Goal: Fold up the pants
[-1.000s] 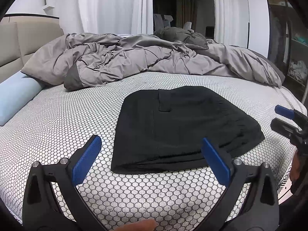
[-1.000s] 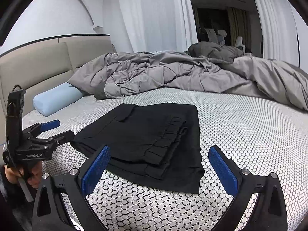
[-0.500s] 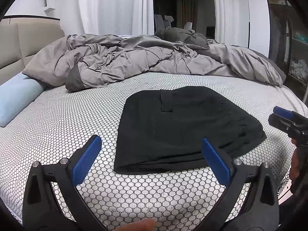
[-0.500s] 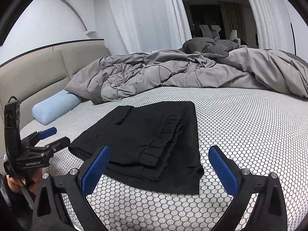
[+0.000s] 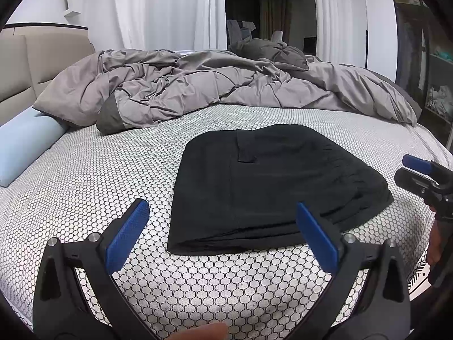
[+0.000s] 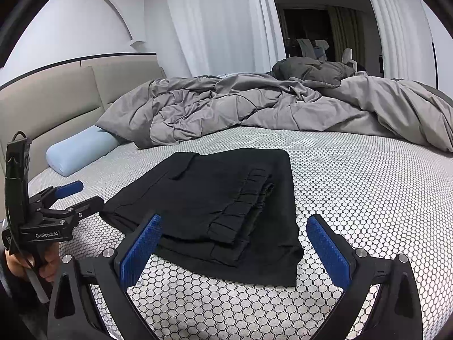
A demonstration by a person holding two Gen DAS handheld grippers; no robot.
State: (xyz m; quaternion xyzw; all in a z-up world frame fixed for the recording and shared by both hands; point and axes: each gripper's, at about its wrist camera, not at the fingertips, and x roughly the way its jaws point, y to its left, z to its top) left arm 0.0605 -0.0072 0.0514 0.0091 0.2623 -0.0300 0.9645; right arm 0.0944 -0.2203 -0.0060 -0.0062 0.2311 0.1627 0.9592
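Black pants (image 5: 271,189) lie folded into a compact stack on the honeycomb-print bed sheet (image 5: 85,175), so folding looks done or one fold short; next move would be a final halving or squaring the edges. Left claw (image 5: 223,235) and right claw (image 6: 232,243) both hover spread wide, holding nothing, near the stack's front edge. Right view alone shows the bunched waistband layers (image 6: 246,201); left view shows the pocket flap (image 5: 245,150).

The bed (image 5: 85,175), sheeted in a honeycomb print, carries folded black pants (image 5: 269,184) at centre, a rumpled grey duvet (image 5: 212,90) at twelve o'clock and a blue pillow (image 5: 25,141) at ten.
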